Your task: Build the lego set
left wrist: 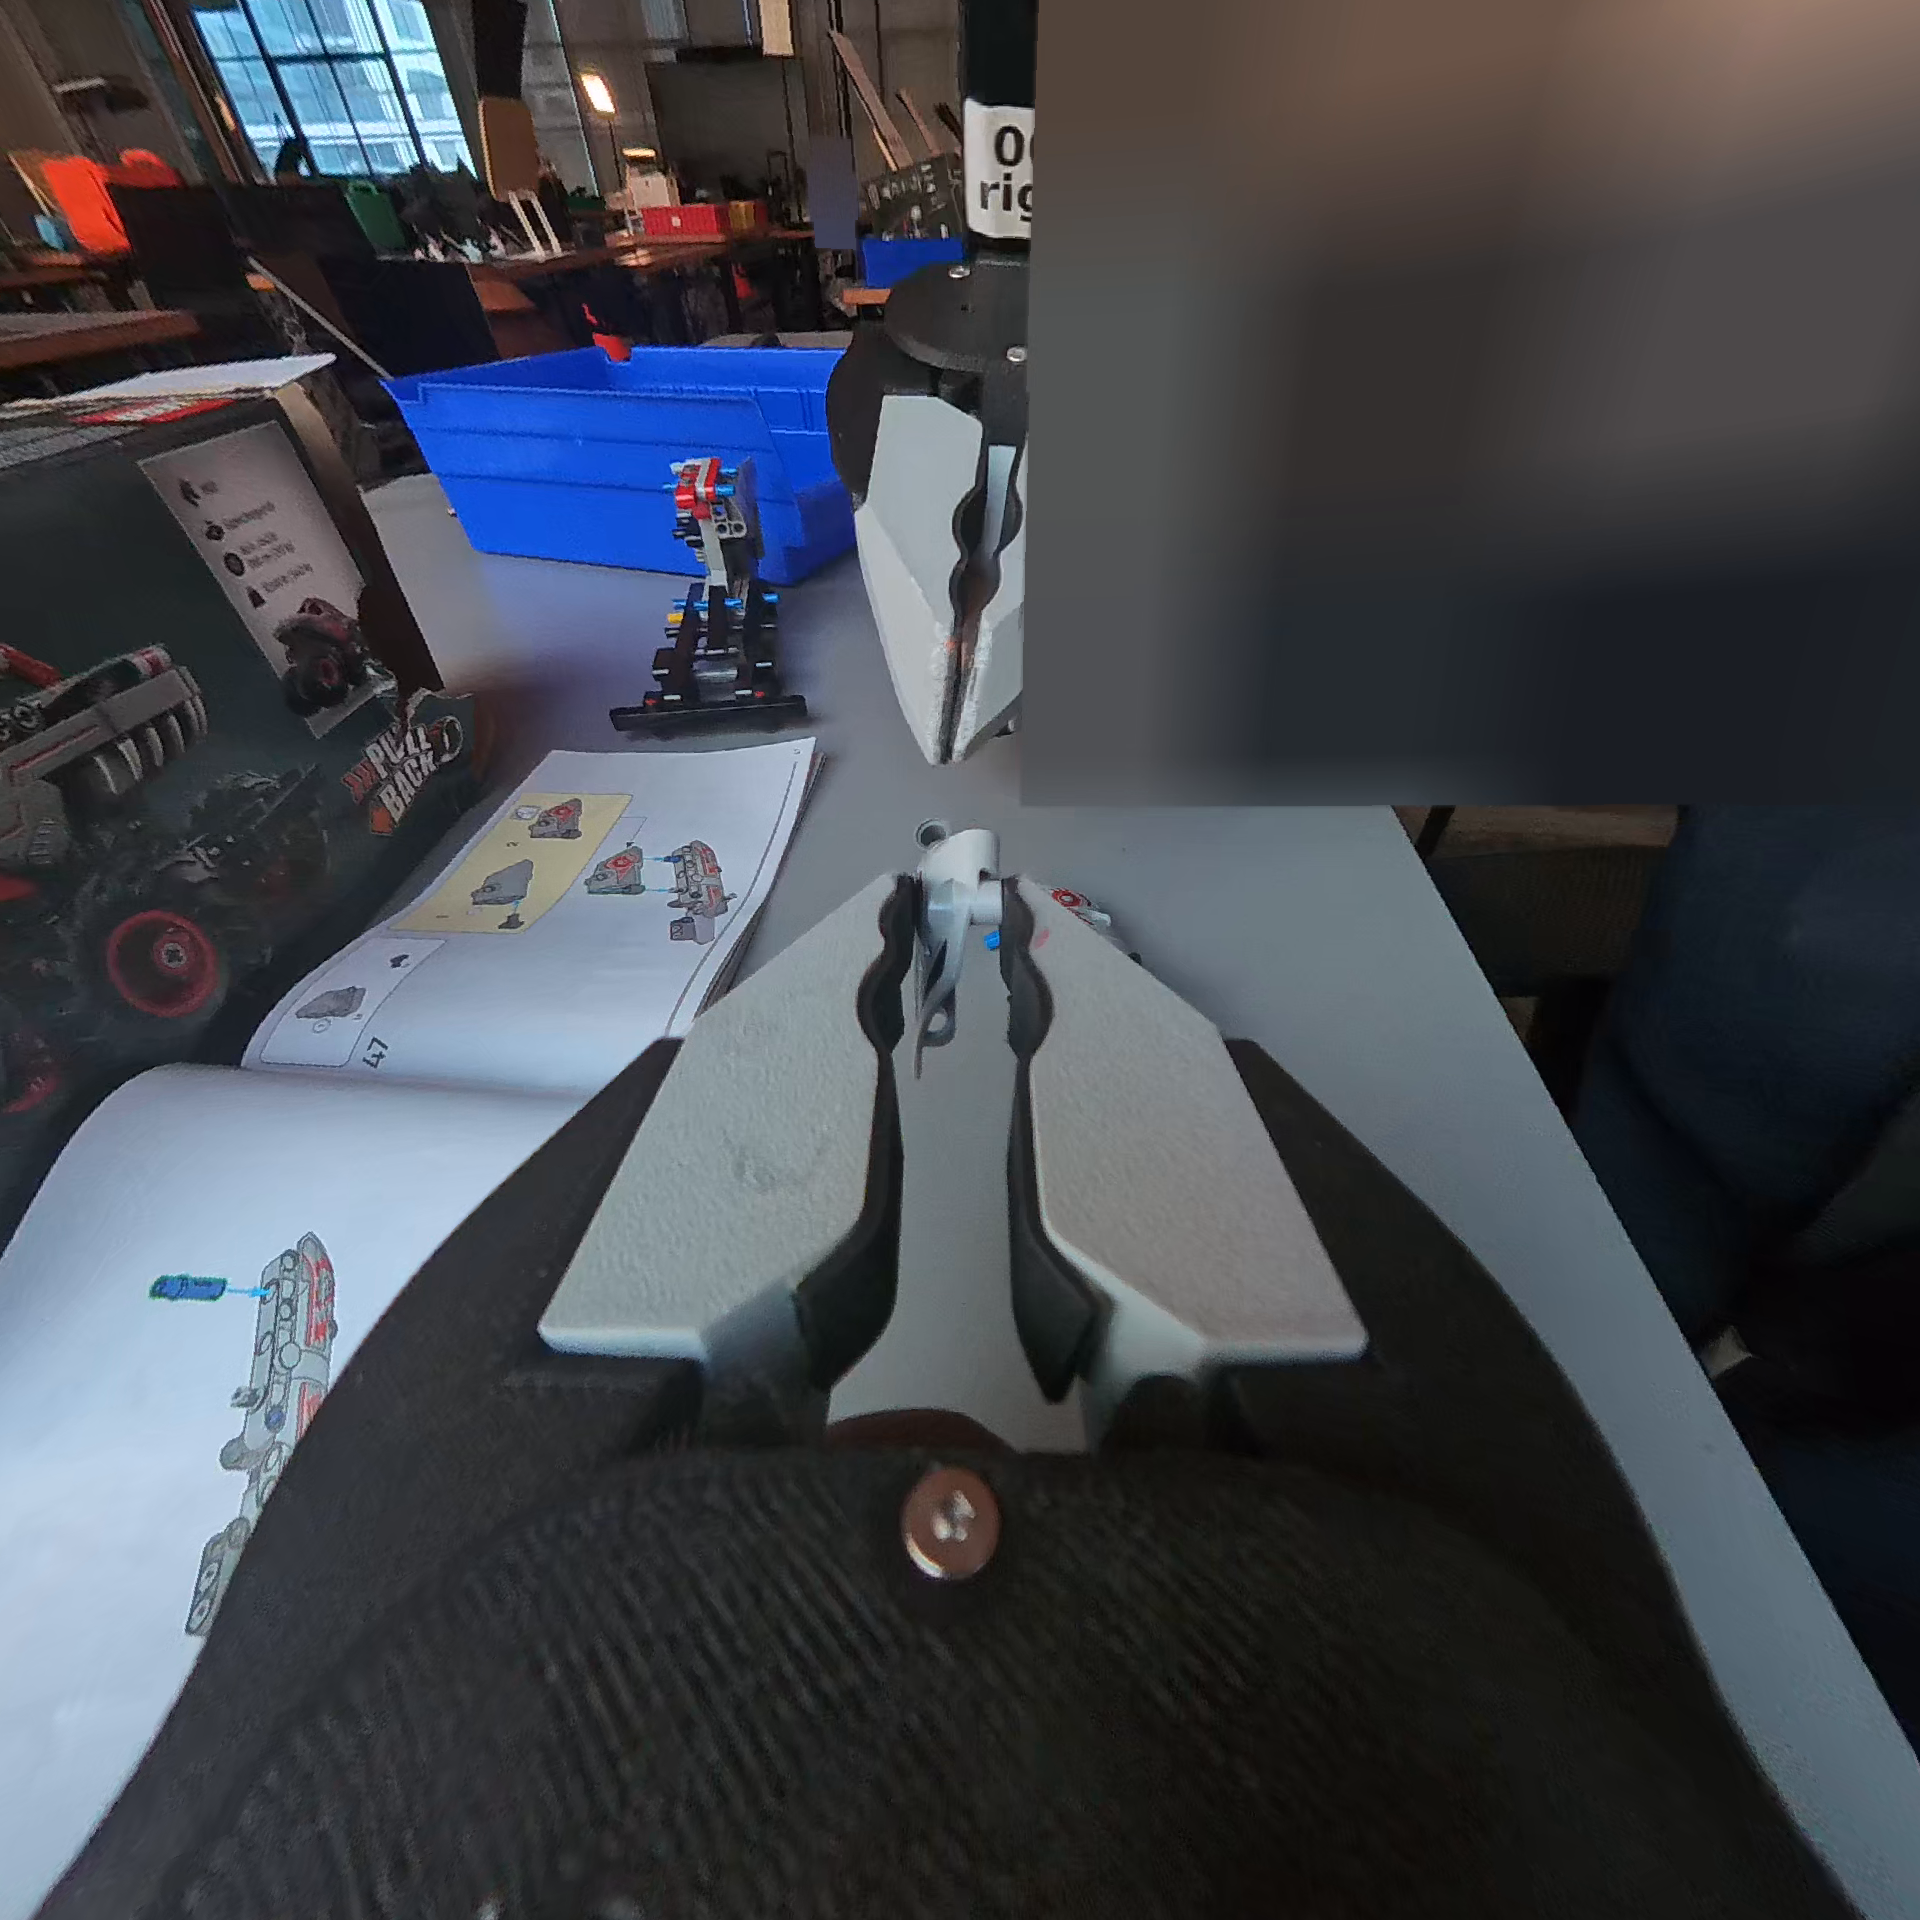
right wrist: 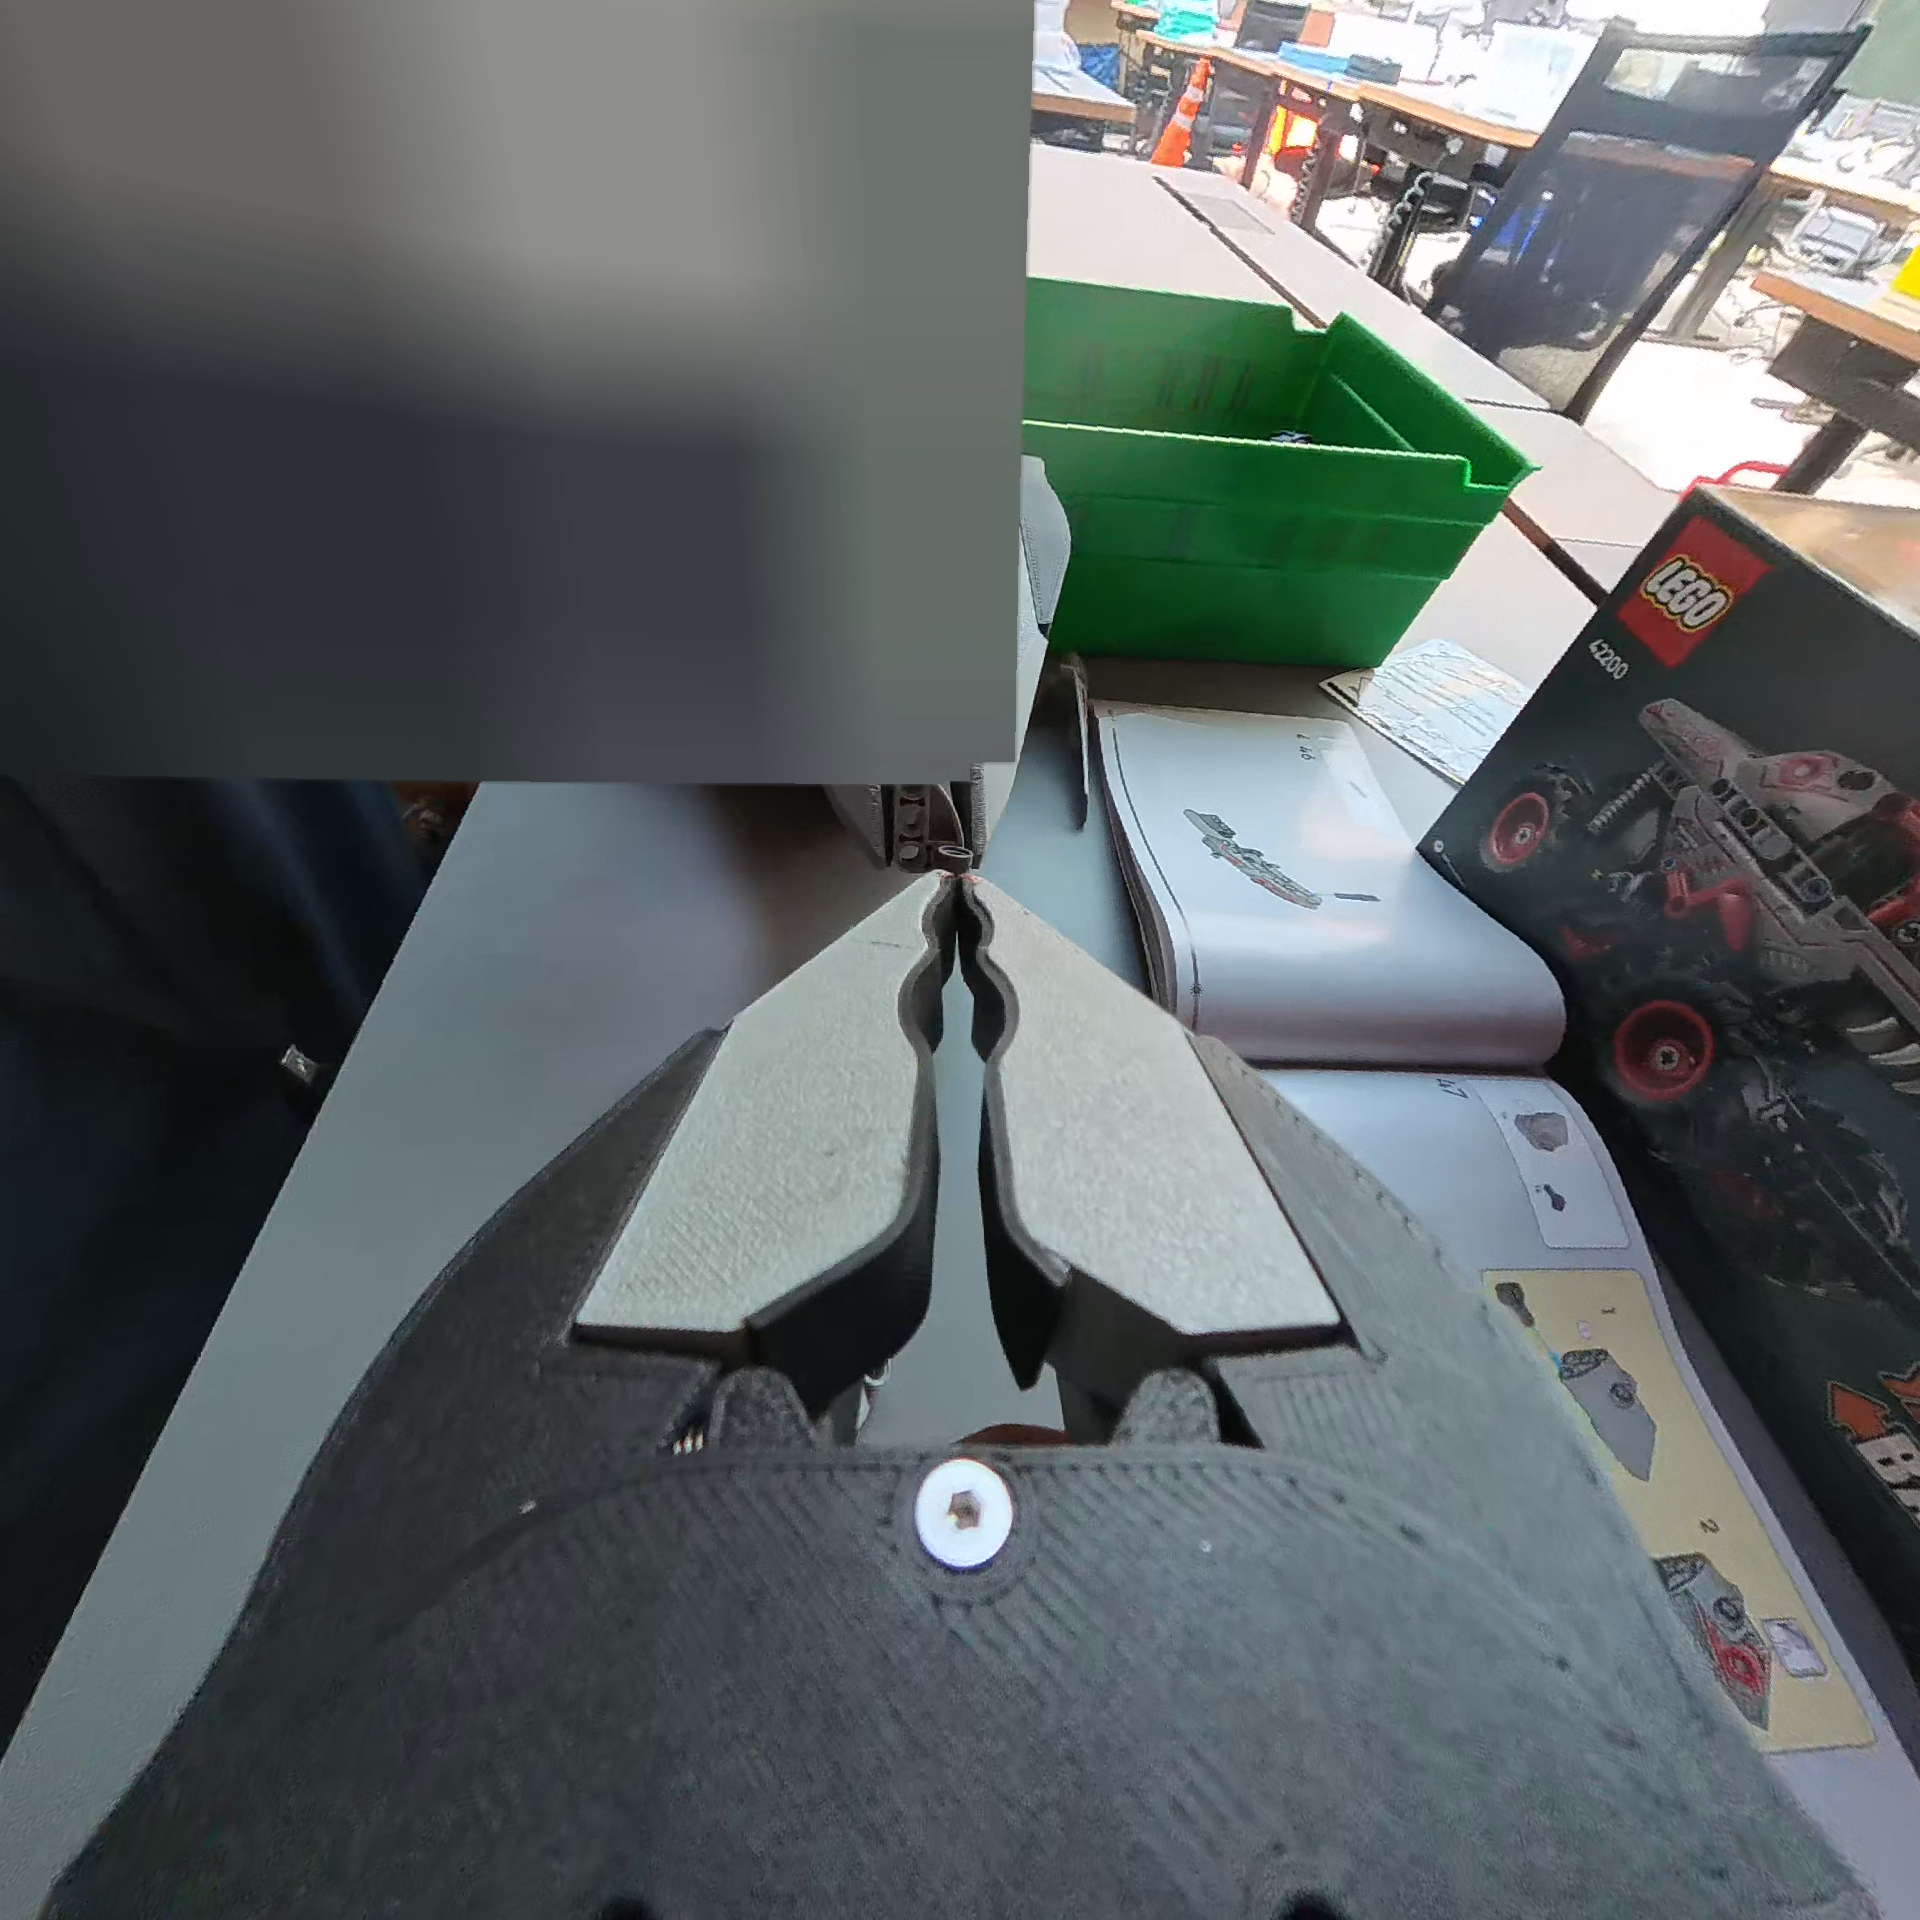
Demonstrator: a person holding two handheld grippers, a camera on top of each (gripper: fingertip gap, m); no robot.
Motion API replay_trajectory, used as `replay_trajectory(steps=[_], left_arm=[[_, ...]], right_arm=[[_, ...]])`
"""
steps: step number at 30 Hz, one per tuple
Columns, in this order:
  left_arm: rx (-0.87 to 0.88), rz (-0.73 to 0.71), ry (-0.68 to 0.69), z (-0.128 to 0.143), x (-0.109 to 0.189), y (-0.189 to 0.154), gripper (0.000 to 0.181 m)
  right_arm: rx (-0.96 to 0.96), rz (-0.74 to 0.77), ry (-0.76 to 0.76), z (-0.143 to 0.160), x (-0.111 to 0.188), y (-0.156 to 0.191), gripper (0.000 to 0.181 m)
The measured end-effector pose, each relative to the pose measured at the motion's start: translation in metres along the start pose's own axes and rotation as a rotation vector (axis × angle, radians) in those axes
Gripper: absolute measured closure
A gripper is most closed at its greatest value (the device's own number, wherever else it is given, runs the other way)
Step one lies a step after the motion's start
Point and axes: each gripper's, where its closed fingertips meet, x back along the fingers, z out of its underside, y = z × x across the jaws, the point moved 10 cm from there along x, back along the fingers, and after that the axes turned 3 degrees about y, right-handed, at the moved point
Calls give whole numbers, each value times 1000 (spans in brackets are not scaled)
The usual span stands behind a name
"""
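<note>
My left gripper (left wrist: 958, 896) is shut on a light grey lego sub-assembly (left wrist: 961, 873) and holds it at its fingertips just above the grey table (left wrist: 1247, 935). A small grey pin (left wrist: 928, 831) sticks up at the sub-assembly's far end. A red and white lego part (left wrist: 1075, 902) lies just behind the left gripper's right finger. My right gripper (left wrist: 948, 743) hangs tip-down just beyond, jaws together and apparently empty. In the right wrist view the right gripper (right wrist: 956, 883) is shut, with the pin (right wrist: 956, 855) and grey sub-assembly (right wrist: 920, 821) just past its tips. The black chassis model (left wrist: 717, 634) stands farther back.
The open instruction booklet (left wrist: 582, 914) (right wrist: 1299, 883) lies beside the grippers. The lego box (left wrist: 156, 727) (right wrist: 1714, 883) stands behind the booklet. A blue bin (left wrist: 623, 457) sits behind the chassis, a green bin (right wrist: 1247, 499) past the booklet. The table edge (left wrist: 1558, 1143) runs close by. Less than 4 cm separates the two grippers' tips. From either gripper's tips it is about 30 cm to the black chassis model (left wrist: 717, 634).
</note>
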Motion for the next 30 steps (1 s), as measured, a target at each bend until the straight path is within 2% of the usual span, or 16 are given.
replay_trajectory(steps=[5, 9, 12, 18, 20, 25, 30], left_arm=[[-1, 6, 8, 0, -1, 0, 169], [-24, 3, 16, 0, -2, -3, 169], [-25, -1, 6, 0, -2, -3, 169], [-49, -9, 45, 1, -4, -5, 169], [-35, 3, 10, -2, -3, -5, 169], [-64, -4, 20, -2, -3, -7, 169], [-59, -1, 44, 0, -5, -6, 169]], right_arm=[[-41, -5, 39, 3, -8, 0, 181], [-68, -5, 4, -1, -3, -3, 181], [-61, -13, 5, -2, 1, -3, 181], [-47, -25, 57, 2, -13, 2, 181], [-57, -32, 39, 1, -10, 1, 181], [-53, -18, 21, 1, -1, -3, 181], [-29, -36, 44, 2, -11, 4, 181]])
